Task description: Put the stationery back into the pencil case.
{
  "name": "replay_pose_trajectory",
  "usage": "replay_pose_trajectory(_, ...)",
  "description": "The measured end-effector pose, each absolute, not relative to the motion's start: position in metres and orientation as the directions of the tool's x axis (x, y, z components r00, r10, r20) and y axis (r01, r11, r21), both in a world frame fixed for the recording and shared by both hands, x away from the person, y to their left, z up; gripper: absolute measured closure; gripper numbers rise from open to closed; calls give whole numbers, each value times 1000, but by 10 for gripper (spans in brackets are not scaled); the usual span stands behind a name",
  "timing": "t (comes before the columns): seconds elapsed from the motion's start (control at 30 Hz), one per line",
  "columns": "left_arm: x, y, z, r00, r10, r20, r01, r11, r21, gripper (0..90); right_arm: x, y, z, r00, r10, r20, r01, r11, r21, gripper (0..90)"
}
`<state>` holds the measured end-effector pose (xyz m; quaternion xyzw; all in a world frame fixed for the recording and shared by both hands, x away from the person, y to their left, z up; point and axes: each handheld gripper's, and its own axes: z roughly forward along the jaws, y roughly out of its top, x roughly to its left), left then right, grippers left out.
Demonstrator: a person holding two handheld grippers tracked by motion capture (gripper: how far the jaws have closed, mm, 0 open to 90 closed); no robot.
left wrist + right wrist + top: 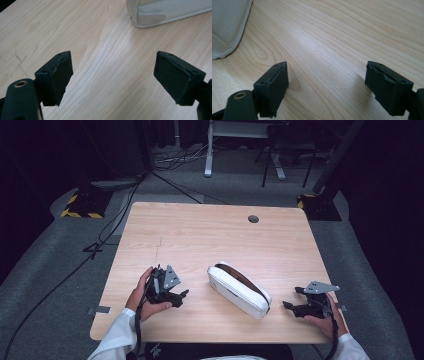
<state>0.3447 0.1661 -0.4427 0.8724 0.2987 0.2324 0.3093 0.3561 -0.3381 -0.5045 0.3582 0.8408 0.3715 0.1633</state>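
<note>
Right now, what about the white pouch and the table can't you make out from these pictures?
- White pouch, high view: its contents and whether the zipper is closed are too small to tell.
- Left gripper view: the pouch is cut off by the top edge.
- Right gripper view: the pouch is cut off at the top left corner.
- Table, high view: the near edge is hidden by sleeves.

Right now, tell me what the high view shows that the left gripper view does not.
High view alone: the whole white pouch with its dark zip edge, both hands, the right gripper, the table's cable hole, floor cables. Left gripper view alone: close grain of the wood, a faint pencil-like mark, the pads' worn edges. Both share: the table, part of the pouch, the open left gripper.
</note>
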Motion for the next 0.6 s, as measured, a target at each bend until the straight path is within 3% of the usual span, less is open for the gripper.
replay_pose_trajectory(0.6, 332, 205, -467, 649, 719, 250, 450, -627, 636, 162, 356, -338, -504, -690, 724, -8, 481, 467, 742, 194)
